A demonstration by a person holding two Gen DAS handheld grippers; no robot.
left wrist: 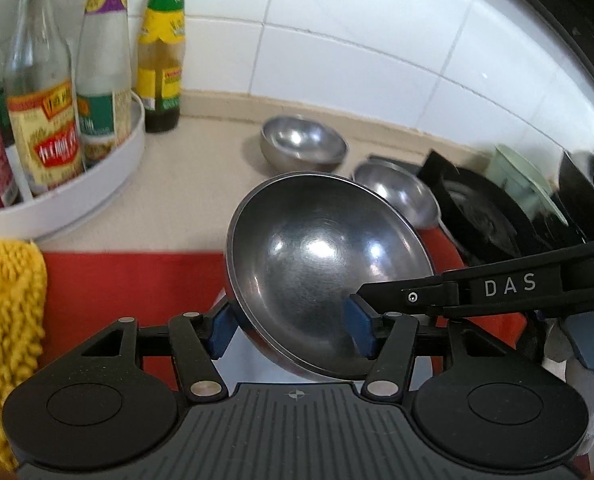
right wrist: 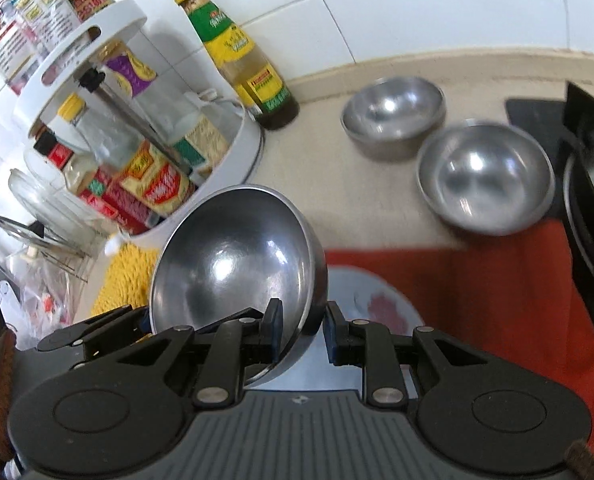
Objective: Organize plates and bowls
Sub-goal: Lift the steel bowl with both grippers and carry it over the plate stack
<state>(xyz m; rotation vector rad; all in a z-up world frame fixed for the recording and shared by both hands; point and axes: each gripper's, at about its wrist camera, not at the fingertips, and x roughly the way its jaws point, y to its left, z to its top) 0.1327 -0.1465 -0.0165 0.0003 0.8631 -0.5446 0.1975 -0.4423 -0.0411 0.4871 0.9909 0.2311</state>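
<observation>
Carrying the held bowl [right wrist: 233, 264] aloft, tilted, mouth toward both cameras, above the red mat [right wrist: 477, 280] and a pale plate [right wrist: 377, 300] lying on it. Right gripper [right wrist: 303, 330]: fingers pressed onto the bowl's wall near the rim, one inside, one outside, a thin pinch. Left gripper [left wrist: 291, 330]: fingers spread, straddling the lower edge of the same bowl, no visible clamp.

Likely step, by judgement only: bringing this bowl to the two steel bowls standing on the tabletop [right wrist: 317, 184] for nesting. Far bowl [right wrist: 393, 120] near the wall; near bowl [right wrist: 485, 178] just beside it, at the mat's edge.

Doing it well:
- Keep the pinch firm. Smooth steel on a one-edge hold, apt to swing or slip.
- Level the bowl before lowering.
- Centre over the near bowl, lower straight, release only once seated.
- Keep the spread left fingers close under the rim as a guard.
- Mind the stove [right wrist: 593, 200] on one side and the condiment rack [left wrist: 129, 152] on the other.

Hidden or unclear:
- Most of the plate, behind the held bowl.
- Whether the left pads touch the steel: cannot tell.
- Reddish patch on the plate: pattern or residue, unreadable.
- Standing bowls blurred.
- Stove cut off at the frame edge.
</observation>
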